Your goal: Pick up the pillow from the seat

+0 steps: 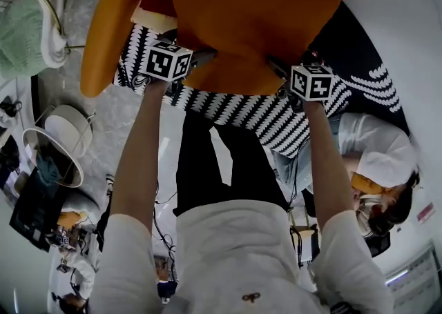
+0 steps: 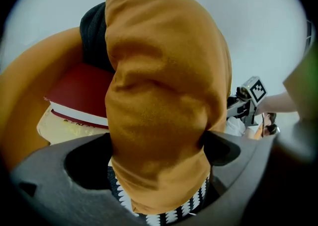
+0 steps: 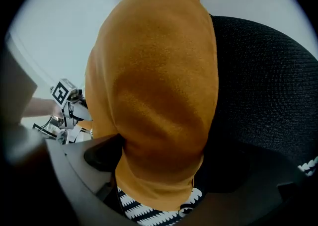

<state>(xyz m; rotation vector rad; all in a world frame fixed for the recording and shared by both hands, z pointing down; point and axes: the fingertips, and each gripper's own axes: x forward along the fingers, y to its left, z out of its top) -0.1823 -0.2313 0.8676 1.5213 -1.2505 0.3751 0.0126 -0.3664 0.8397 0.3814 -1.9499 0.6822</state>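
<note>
An orange pillow [image 1: 242, 16], resting on the seat's patterned cloth [image 1: 255, 116], is flanked by the left gripper [image 1: 202, 57] and right gripper [image 1: 280, 70], whose fingers [image 2: 223, 148] are spread wide around its near edge, not yet pinched, apparently for a two-handed lift.

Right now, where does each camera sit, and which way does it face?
Head view: on the person's head, looking steeply down at the pillow; both forearms, torso, left gripper and right gripper show.
Left gripper view: on the left gripper, along its jaws, pillow between them.
Right gripper view: on the right gripper, likewise, pillow between its jaws.
Shared: both gripper views see the pillow and the opposite gripper beyond it.
</note>
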